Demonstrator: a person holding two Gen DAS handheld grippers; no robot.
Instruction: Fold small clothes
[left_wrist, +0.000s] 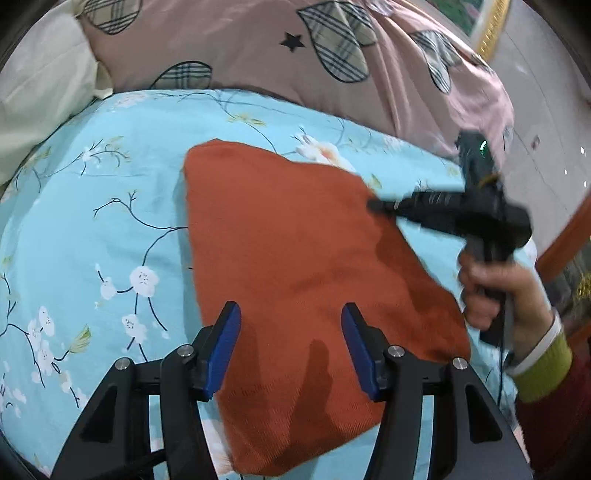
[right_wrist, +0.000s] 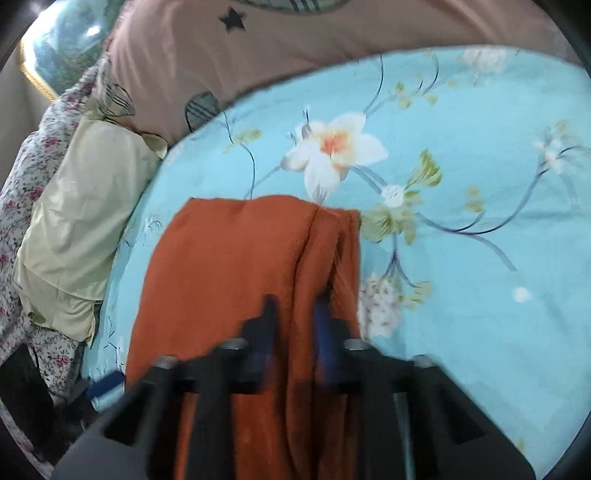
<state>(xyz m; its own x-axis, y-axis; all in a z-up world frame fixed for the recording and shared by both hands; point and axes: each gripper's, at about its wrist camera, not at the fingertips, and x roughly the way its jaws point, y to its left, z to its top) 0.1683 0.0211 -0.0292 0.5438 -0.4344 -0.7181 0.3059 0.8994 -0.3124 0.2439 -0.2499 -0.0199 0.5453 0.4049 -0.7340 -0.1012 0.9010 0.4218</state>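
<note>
In the left wrist view, the left gripper spreads its fingers wide, holding nothing, above the folded rust-orange knit cloth at frame centre on the light-blue floral bedsheet, a pink leaf-print pillow across the top, while in the right wrist view the blurred right gripper has narrowly parted fingers around a cloth ridge, grip unclear, a pale-yellow pillow left.

The rust-orange knitted cloth garment looks matt and finely ribbed on the smooth light-blue floral cotton bedsheet, while the left gripper shows matt black plastic, blue pads and shiny metal bolts.
</note>
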